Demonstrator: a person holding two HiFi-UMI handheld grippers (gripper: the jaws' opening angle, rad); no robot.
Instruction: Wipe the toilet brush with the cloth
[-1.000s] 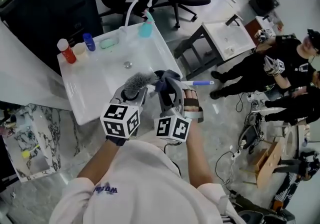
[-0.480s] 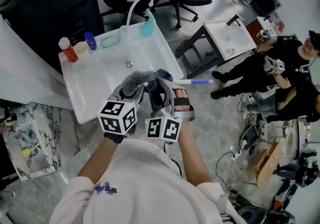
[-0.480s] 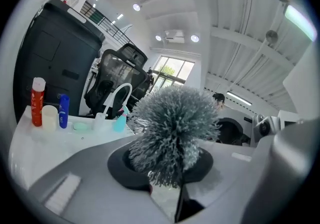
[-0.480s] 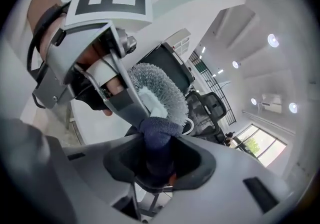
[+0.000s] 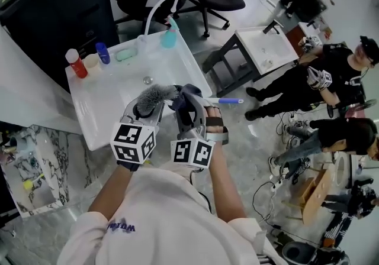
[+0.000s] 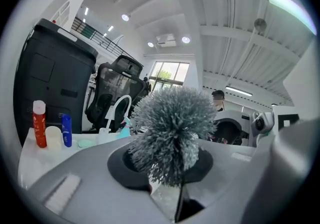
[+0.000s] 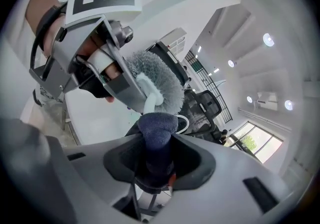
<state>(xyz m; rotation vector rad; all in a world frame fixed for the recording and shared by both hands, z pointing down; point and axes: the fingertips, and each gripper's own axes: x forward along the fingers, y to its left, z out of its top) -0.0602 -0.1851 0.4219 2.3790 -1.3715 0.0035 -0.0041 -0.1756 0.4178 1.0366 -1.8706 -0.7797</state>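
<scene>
As the left tool (image 5: 149,109) clamps the bushy grey brush (image 6: 172,127), the right tool (image 5: 188,107) just tightened on navy cloth (image 7: 157,131).

The head view looks steeply down from above the person onto the left tongs (image 5: 154,104) and the right tongs (image 5: 185,99) over the sink (image 5: 112,107). Each gripper view sits close behind its own jaws, facing nearly level. Both catch the toilet brush (image 6: 172,133); the right gripper view also takes in the left tongs.

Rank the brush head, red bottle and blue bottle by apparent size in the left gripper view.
Largest: brush head, though it is nearest the camera.
Then: red bottle.
Smallest: blue bottle, a little shorter.
</scene>
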